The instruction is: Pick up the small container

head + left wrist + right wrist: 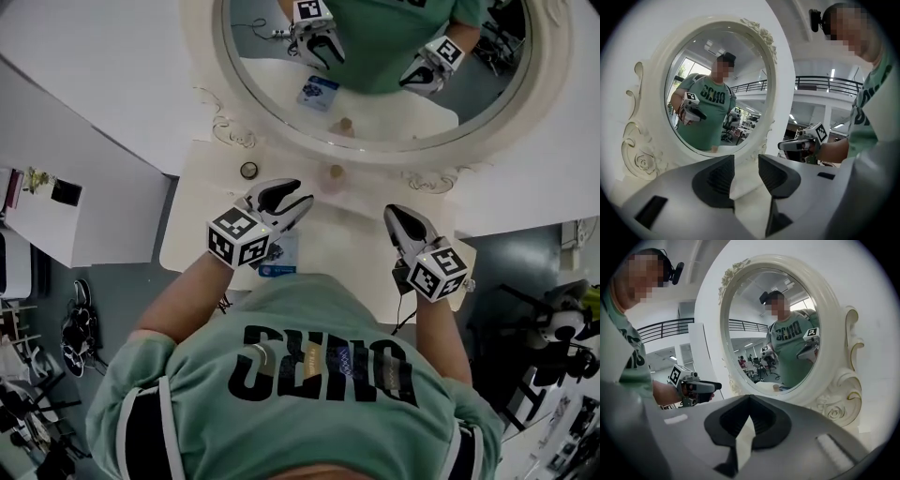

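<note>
Mirror frame (pixel 832 333): cream w/ thin gilt scroll lines. Tabletop (pixel 356 253): off-white. Small container (pixel 335 178): pale pink, tan cap (prob.; very small in view). Packet (pixel 279 258): blue/white. Left gripper (pixel 292 199) & right gripper (pixel 397 215): grey-white shells, black pads, b/w square-marker cubes. Shirt (pixel 281 394): green, black lettering.

Frame (pixel 785 93): cream, glossy and smooth, with raised carved scrollwork. Its glass (pixel 717 61) is bright and highly reflective. Table (pixel 356 253) is off-white, matt and smooth. On the left gripper (pixel 746 173), a matt pale-grey plastic shell, with black ribbed pads (pixel 717 180) that look rubbery. Right gripper (pixel 749 401): same matt shell, same dark ribbed lining. Shirt (pixel 309 412) is soft green cloth with a dark print. Container (pixel 333 178) looks pale pink with a tan top; material unclear.
</note>
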The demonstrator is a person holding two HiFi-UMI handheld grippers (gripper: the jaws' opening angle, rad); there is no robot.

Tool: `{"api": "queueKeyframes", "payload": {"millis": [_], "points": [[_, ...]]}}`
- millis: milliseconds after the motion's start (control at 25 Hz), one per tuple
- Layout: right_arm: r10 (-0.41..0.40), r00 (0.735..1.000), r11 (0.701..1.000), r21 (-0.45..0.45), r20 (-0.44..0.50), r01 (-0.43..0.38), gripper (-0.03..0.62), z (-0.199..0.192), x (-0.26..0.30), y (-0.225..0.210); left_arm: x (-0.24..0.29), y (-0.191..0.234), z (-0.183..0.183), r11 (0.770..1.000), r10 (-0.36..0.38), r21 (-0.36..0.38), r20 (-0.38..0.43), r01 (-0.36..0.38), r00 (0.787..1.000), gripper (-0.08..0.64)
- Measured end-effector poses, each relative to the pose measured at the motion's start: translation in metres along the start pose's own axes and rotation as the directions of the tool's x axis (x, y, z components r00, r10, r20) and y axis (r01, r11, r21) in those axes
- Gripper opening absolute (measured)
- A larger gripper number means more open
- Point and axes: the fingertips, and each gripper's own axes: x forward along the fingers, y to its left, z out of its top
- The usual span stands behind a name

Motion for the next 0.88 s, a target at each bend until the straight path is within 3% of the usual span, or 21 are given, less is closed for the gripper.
{"api": "queueKeyframes", "payload": {"millis": [400, 880], "points": [[-0.006, 0.999, 1.0, -0.017, -0.037, 0.005, 0.009, -0.017, 0.022, -0.015, 0.05, 0.023, -0.024, 0.995, 0.013, 0.1, -0.06, -0.007, 0.998, 0.184], [0.031, 0.998, 0.999, -0.02, -0.056, -0.032, 0.009, -0.039, 0.049, -0.022, 0.115, 0.051, -0.064, 0.977, 0.087, 0.203, -0.116, -0.062, 0.989, 0.195]]}}
